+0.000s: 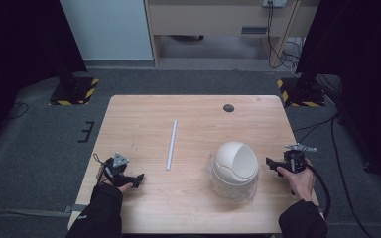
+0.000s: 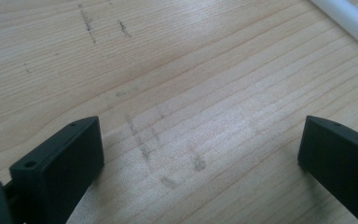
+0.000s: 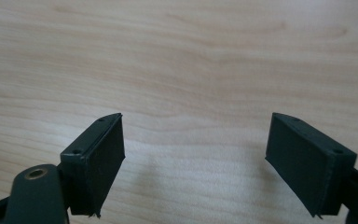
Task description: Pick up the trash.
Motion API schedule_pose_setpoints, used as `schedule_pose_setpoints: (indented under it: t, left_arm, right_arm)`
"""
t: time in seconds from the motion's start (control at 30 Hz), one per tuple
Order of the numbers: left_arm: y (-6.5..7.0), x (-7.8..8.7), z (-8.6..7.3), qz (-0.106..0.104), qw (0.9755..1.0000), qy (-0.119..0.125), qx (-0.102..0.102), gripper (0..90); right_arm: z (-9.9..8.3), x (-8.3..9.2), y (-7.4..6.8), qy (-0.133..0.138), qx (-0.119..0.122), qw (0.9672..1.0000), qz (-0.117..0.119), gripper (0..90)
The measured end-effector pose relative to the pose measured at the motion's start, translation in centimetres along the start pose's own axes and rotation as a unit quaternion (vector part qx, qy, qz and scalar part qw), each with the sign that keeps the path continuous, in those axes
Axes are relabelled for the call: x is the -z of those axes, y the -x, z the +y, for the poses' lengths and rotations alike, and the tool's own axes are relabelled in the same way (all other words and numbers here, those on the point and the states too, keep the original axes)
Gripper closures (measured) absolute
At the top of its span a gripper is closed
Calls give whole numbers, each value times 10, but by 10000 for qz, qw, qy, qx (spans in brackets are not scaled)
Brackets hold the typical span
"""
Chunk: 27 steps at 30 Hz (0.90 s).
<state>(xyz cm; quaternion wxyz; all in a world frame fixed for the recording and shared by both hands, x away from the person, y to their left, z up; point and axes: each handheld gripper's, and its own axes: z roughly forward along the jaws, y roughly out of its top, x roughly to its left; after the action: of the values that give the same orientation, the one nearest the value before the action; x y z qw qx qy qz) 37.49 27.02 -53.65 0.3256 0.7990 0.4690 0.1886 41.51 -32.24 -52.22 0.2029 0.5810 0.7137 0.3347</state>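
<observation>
A small cream bin with a domed swing lid (image 1: 234, 168) stands on the wooden table (image 1: 193, 119), right of centre, with clear plastic around its base. A white tube (image 1: 171, 144) lies lengthwise on the table left of the bin; its end (image 2: 342, 18) shows at the top right of the left gripper view. My left gripper (image 1: 140, 179) rests low near the front left, open, nothing between its jaws (image 2: 200, 154). My right gripper (image 1: 273, 165) sits just right of the bin, open over bare wood (image 3: 196, 154).
A dark round grommet (image 1: 228, 108) is set in the table near the far edge. Grey carpet surrounds the table, with black stands on striped bases (image 1: 74, 91) at both far corners and cables (image 1: 322, 124) on the floor at right.
</observation>
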Motion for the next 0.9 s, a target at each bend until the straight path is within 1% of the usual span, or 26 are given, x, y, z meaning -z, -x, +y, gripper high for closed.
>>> schedule_pose_setpoints:
  t: [0.1,0.13,0.23,0.27,0.33,0.37,0.4,0.43,0.47,0.5,0.57,0.6,0.67,0.77,0.9]
  left_arm:
    - [0,0,0,8,10000,-2,3,0]
    - [0,0,0,0,10000,4,14,0]
    - [0,0,0,4,10000,-5,13,0]
    - [0,0,1,1,10000,-15,16,0]
    - [-1,0,1,6,10000,-24,28,4]
    - [0,1,1,6,10000,-34,33,10]
    - [0,1,1,5,10000,-51,42,14]
    - [0,1,2,2,10000,-65,38,16]
    - [0,1,2,10,10000,-78,28,17]
    - [1,1,2,11,10000,-78,31,17]
    - [1,1,2,9,10000,-87,29,17]
    - [2,1,2,-6,10000,-96,22,17]
    - [2,1,3,-9,9999,-107,19,17]
    - [3,1,3,-18,9999,-123,10,17]
    - [3,1,3,-42,9999,-143,-21,21]
  right_arm:
    - [5,9,0,263,67,9996,111,204]
    - [7,12,0,338,49,9993,140,204]
    - [13,22,-3,665,89,9973,306,205]
    - [15,24,-4,723,107,9967,341,204]
    - [21,32,-7,915,188,9947,423,202]
    - [24,37,-10,1023,210,9933,491,199]
    - [26,40,-11,1076,245,9925,535,198]
    - [30,45,-15,1188,299,9906,606,195]
    - [32,48,-17,1237,331,9897,640,195]
    - [34,52,-19,1315,366,9881,703,195]
    - [37,59,-23,1435,383,9859,773,192]
    - [38,60,-24,1455,390,9854,789,191]
    - [42,67,-27,1597,403,9828,840,191]
    - [50,80,-32,1827,395,9779,939,190]
    - [59,98,-41,2041,428,9718,1096,185]
